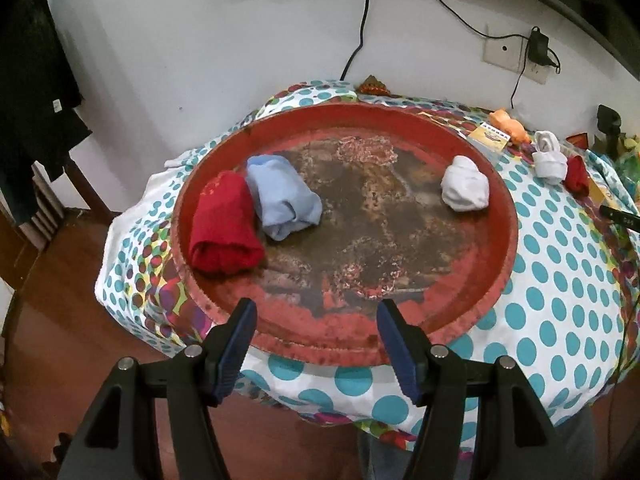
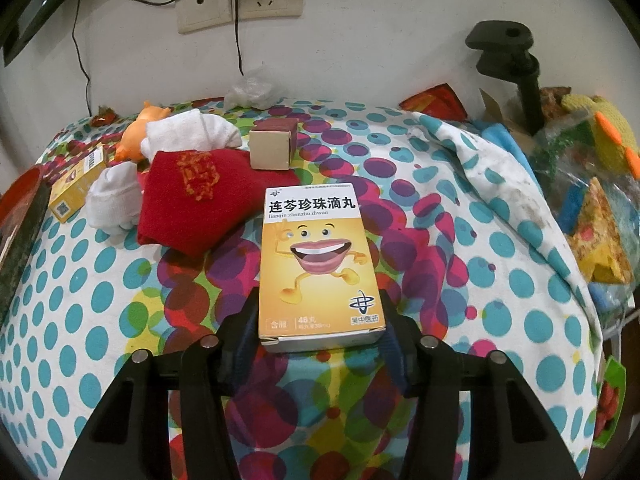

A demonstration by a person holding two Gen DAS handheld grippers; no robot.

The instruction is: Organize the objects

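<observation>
Even indoor light, sharp, fisheye-warped dark corners.

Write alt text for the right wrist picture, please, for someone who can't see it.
A yellow medicine box with a cartoon smiling mouth sits between the right gripper fingers, above a polka-dot tablecloth. Behind lie a red sock, white socks and a small cardboard box.

each hand-held gripper (image 1: 316, 316) is black plastic (blue pads (image 1: 394, 344), silver screws).
</observation>
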